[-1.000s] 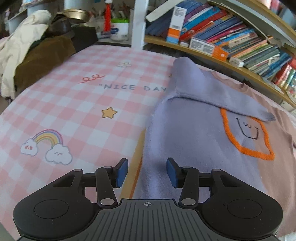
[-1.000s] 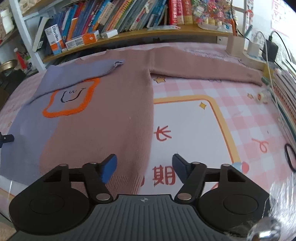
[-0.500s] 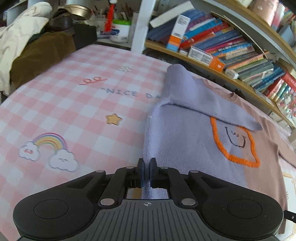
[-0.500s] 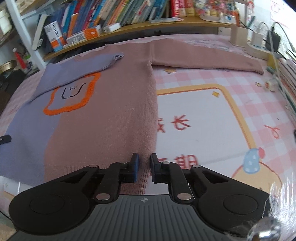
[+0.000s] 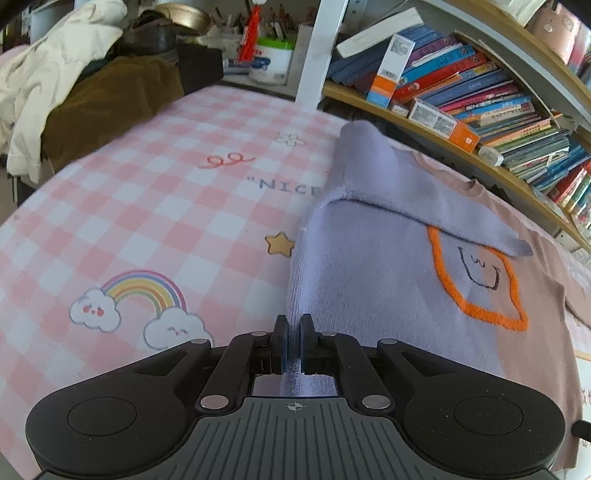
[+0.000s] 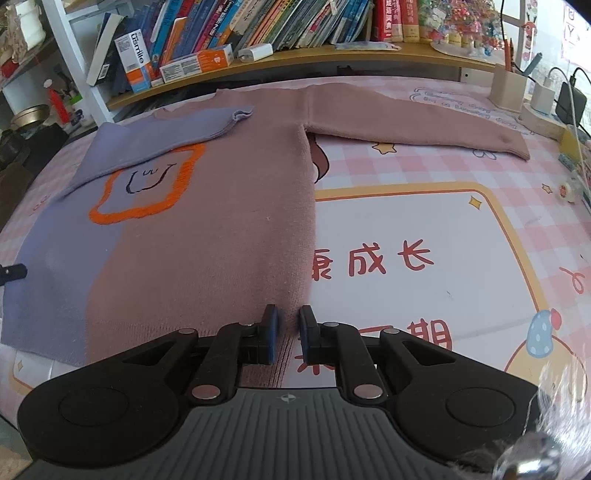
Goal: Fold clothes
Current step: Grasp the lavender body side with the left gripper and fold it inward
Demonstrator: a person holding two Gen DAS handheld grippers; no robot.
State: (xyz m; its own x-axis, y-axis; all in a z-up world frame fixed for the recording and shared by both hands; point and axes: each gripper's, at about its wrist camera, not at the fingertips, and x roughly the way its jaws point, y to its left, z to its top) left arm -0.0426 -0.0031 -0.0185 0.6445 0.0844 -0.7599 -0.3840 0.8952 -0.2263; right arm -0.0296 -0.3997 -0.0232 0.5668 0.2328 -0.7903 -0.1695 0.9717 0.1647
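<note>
A half lilac, half dusty-pink sweater (image 5: 388, 280) (image 6: 221, 229) with an orange-outlined smiley lies flat on the pink checked mat. Its lilac sleeve (image 5: 406, 199) is folded across the chest; the pink sleeve (image 6: 413, 125) stretches out to the right. My left gripper (image 5: 292, 345) is shut on the lilac bottom corner of the hem, cloth pinched between its blue pads. At the other side, my right gripper (image 6: 287, 334) is shut on the pink bottom corner, the knit bunched between its pads.
A bookshelf (image 5: 480, 103) (image 6: 258, 33) runs along the far edge behind the sweater. Piled coats (image 5: 74, 96) sit at the far left. Chargers, cables and a wooden holder (image 6: 524, 99) crowd the far right; a tape roll (image 6: 567, 190) lies near that edge.
Both grippers went from open to shut, each pinching a bottom corner of the sweater. Both have since shifted forward slightly with the hem held.
</note>
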